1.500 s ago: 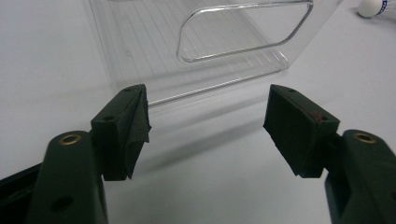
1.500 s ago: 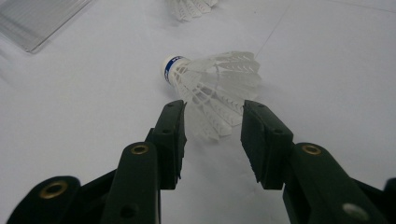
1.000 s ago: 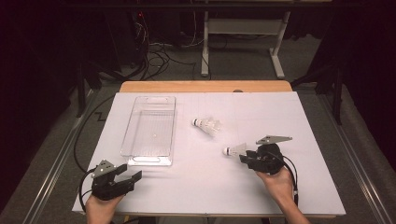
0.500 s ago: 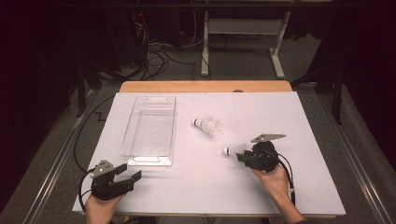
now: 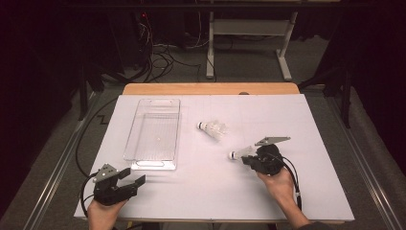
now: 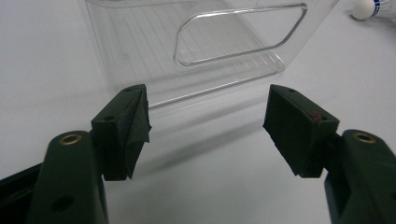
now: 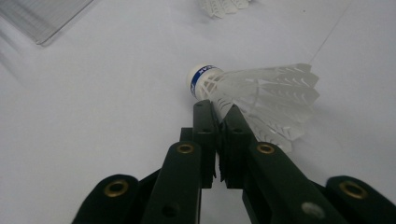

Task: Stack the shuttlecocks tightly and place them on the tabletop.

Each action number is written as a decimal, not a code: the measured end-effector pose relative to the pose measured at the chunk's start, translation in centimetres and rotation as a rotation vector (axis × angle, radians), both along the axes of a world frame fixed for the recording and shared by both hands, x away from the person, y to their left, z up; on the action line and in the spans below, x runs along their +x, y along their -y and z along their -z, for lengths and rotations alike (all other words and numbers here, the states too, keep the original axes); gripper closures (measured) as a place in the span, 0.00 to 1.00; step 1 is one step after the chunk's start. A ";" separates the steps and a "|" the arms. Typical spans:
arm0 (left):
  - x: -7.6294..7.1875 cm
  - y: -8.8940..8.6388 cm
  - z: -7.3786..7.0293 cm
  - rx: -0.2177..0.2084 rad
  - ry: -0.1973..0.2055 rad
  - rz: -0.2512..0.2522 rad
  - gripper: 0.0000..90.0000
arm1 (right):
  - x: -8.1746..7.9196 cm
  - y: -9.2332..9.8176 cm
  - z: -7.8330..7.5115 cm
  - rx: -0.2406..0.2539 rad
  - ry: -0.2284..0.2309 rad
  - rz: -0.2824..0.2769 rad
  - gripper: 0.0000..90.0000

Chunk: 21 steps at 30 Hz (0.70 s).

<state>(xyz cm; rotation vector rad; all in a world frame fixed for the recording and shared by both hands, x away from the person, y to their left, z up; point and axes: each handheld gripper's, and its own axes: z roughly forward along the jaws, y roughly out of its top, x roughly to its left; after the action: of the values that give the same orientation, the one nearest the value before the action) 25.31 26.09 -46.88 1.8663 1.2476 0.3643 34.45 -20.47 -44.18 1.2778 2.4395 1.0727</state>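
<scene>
A white table (image 5: 297, 201) stands before dark clutter. The right gripper (image 7: 218, 109), jaws just closing, pinches a shuttlecock's (image 7: 261, 95) feathers. The left gripper (image 6: 205, 126) gapes, empty, near a clear tray (image 5: 153, 134).

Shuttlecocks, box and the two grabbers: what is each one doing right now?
Near shuttlecock: lying on its side, skirt pinched by the right gripper.
Far shuttlecock: lying loose on the table, untouched.
Clear box: upright, open on top, seemingly empty.
Left gripper: jaws wide open, holding nothing, pointed at the box.
Right gripper: jaws have just been closing, now shut on the shuttlecock's skirt.
</scene>
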 end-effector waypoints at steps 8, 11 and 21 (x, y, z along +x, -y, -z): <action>0.0 0.0 0.0 0.000 -0.001 -0.001 0.35 | 0.1 -0.5 -0.3 -0.004 0.001 -0.029 1.00; 0.0 0.0 0.0 -0.001 0.000 -0.002 0.35 | 0.1 -0.4 -0.6 0.010 0.007 -0.030 1.00; 0.0 0.0 0.0 0.001 0.003 -0.001 0.35 | 0.6 -0.3 -1.2 0.021 0.020 -0.019 1.00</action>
<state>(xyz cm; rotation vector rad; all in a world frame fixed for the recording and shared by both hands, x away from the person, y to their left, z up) 25.28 26.13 -46.86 1.8654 1.2472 0.3680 35.08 -20.21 -42.93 1.2460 2.4366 1.1129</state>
